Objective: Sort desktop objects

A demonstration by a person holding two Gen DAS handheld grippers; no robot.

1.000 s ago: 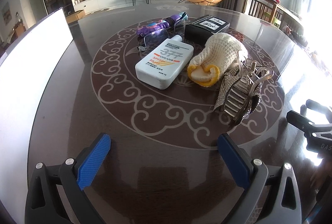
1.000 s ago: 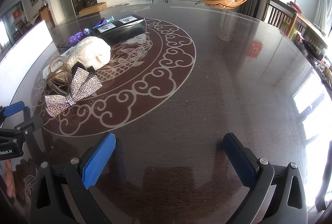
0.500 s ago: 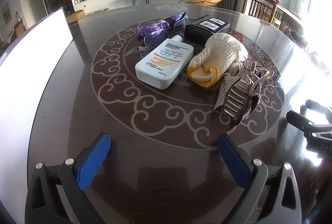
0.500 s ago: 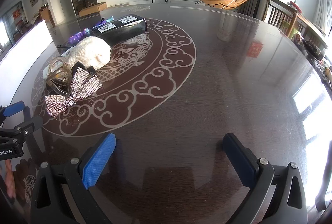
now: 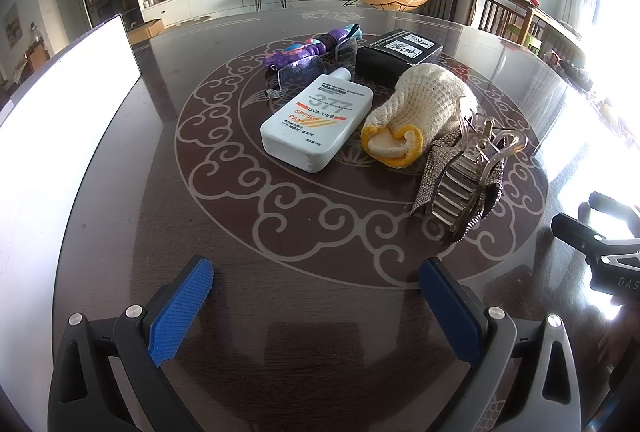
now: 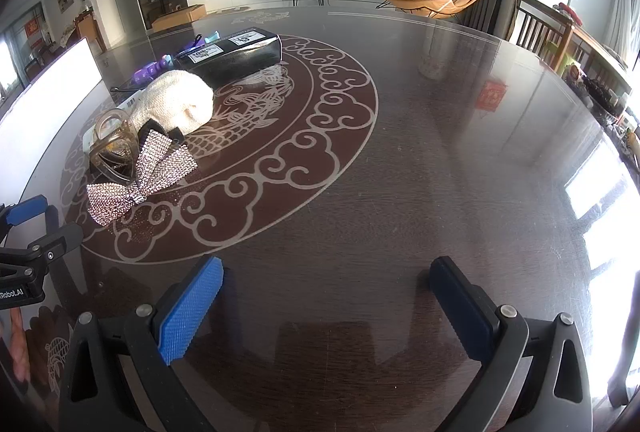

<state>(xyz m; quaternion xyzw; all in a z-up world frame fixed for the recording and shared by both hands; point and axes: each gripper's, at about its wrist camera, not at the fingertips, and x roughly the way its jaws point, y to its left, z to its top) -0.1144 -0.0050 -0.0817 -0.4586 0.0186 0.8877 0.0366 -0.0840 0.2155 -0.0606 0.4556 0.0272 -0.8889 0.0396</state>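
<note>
While both pairs of tongs hover low over the dark round desk (image 5: 120,216), each has its blue-padded fingers spread wide apart with nothing between them: the left tongs (image 5: 316,284) face the cluster of things on the pale scroll pattern at the desk's middle, and the right tongs (image 6: 326,284) face a bare stretch of glossy wood to the right of that cluster. Nearest the left tongs lies a white sunscreen bottle (image 5: 318,119) flat on its back, cap pointing away. Just beside it on the right sits a cream knitted glove (image 5: 420,107) with a yellow cuff, its cuff end toward the camera. Touching the glove's near right side is a translucent hair claw (image 5: 466,175) with a rhinestone bow (image 6: 142,169); from the right wrist view the bow spreads toward the camera while the claw stands behind it. Beyond the bottle rest clear safety glasses (image 5: 308,69), with a purple toy (image 5: 308,47) just behind them, and a black box (image 5: 400,53) with white labels sits to the right of those, behind the glove. A white board (image 5: 60,91) stands along the desk's left edge. Each view catches the other tongs at its margin, well apart from the cluster.
</note>
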